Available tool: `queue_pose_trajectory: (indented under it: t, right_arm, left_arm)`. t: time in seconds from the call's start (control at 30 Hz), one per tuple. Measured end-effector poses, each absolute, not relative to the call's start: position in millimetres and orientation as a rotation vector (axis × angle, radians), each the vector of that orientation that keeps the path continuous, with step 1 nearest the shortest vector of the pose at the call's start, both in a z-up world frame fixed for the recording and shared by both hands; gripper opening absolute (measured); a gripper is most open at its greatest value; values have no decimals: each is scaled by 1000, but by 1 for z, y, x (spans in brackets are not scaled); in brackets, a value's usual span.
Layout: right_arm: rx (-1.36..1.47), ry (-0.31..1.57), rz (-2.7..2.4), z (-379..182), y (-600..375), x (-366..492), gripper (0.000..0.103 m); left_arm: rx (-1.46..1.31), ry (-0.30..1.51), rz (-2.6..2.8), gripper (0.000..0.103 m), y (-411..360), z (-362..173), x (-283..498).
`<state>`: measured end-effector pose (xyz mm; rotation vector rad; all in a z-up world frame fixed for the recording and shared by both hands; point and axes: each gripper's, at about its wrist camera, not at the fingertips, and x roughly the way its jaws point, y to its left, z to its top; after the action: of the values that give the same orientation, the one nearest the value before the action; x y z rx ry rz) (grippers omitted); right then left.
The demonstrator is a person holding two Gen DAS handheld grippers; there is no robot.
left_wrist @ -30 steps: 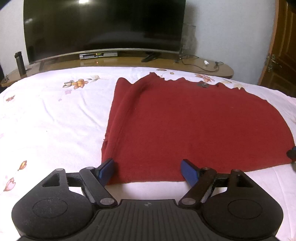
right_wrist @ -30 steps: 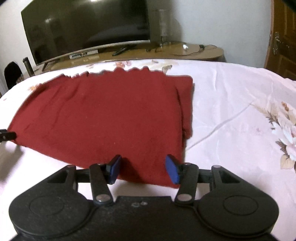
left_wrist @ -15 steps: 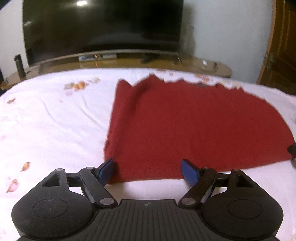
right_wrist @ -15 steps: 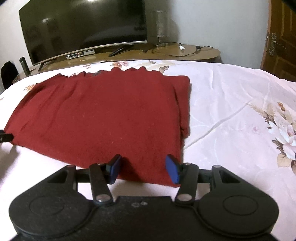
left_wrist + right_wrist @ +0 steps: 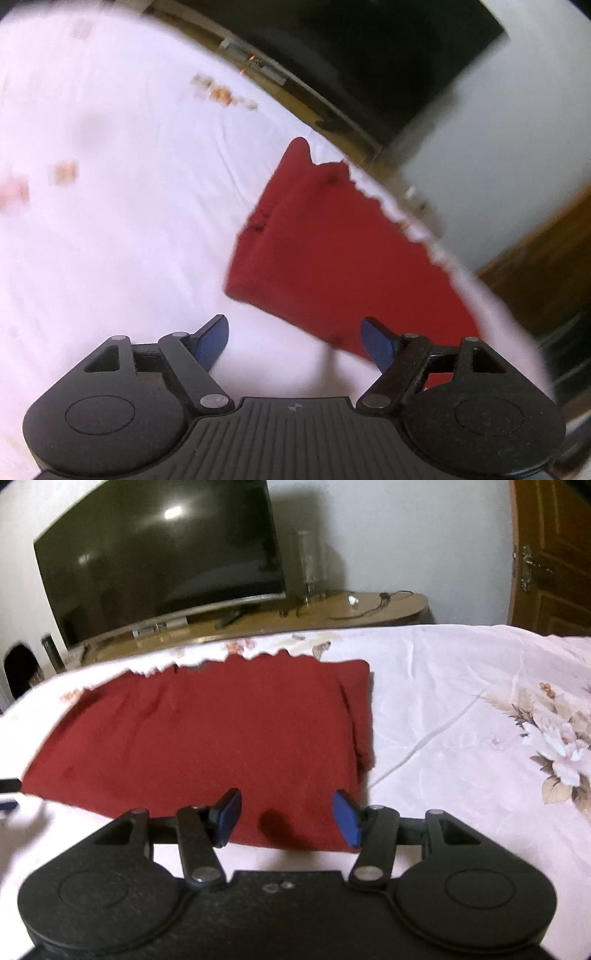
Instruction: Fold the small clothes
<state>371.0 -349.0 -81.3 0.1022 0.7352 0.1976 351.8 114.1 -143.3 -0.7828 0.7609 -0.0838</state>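
While the left wrist view was tilted and motion-blurred, the left gripper [image 5: 293, 341] had its blue fingers [image 5: 212, 341] spread wide, nothing between them. Red garment [image 5: 332, 258] lay flat on the bed [image 5: 110, 240], white floral sheet. Its near-left corner sat just ahead of the fingers, and the right finger overlapped the garment's near edge in that view; contact could not be told through the blur.

Right gripper [image 5: 288, 821] was also wide, fingers [image 5: 345, 821] empty, hovering at the garment's [image 5: 221, 738] near edge close to its right corner. Both blue pads sat over red fabric in that view; could not tell if they touched it. A dark shadow spot showed on the cloth between them. Garment looked folded along its right side, with layered edges showing there.

Far side of the bed [image 5: 461, 720]: TV [image 5: 162, 557] on a wooden worktop [image 5: 369, 607], with cables near that worktop's right end. Wooden door [image 5: 550, 554] at far right. A dark piece [image 5: 9, 785] poked in at the left edge, just beside the garment's left corner, likely the other gripper.
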Motion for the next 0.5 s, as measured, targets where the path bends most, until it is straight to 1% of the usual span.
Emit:
queue_pose_trajectory:
  t: [0.07, 0.1, 0.17, 0.27, 0.5]
  right_arm:
    - [126, 716, 217, -79, -346, 366, 36]
    - [126, 713, 224, -78, -344, 366, 34]
    - [140, 706, 253, -77, -337, 367, 34]
    - [143, 702, 276, -76, -326, 369, 36]
    - [154, 714, 291, -81, -311, 380, 36]
  left_arm:
    - [-911, 732, -85, 78, 119, -156, 348]
    - [-941, 720, -81, 77, 119, -161, 348]
    - [-971, 707, -73, 74, 117, -164, 350]
    - [-1004, 689, -58, 74, 112, -167, 347]
    - [-1062, 649, -41, 73, 111, -168, 356]
